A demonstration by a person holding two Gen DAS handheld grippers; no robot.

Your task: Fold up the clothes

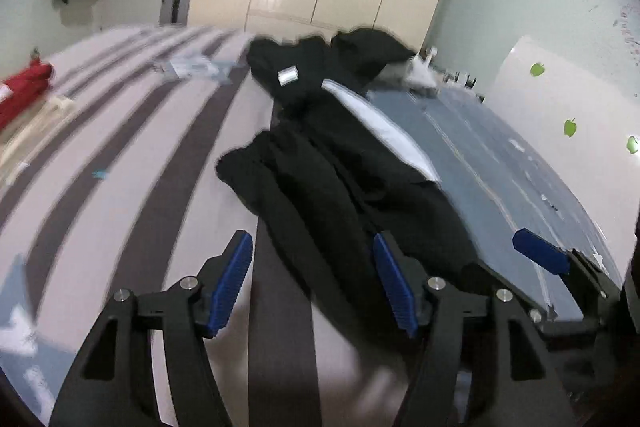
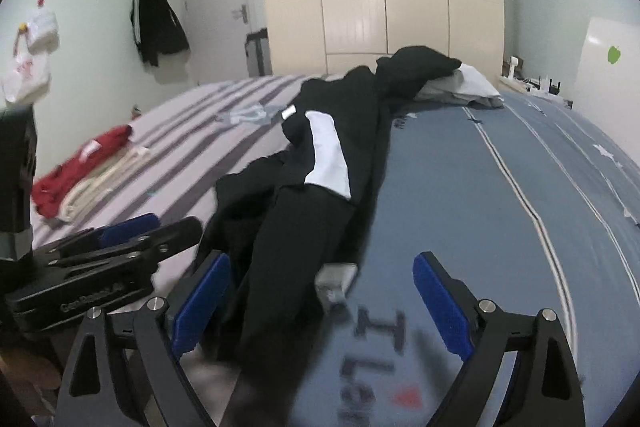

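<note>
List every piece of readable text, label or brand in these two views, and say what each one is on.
"Gen Robot.AI" (blurred, likely reading): side of the left gripper.
"I L..." large dark letters: blue bed cover, rest too blurred.
White tag on the black garment: unreadable.
Bags on the wall: red print, unreadable.

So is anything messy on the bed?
Yes. The black garment sprawls crumpled across the bed, unfolded, its far end heaped on a pillow. A red garment lies rumpled near the left edge. Both tongs, left and right, are open and hold nothing.
</note>
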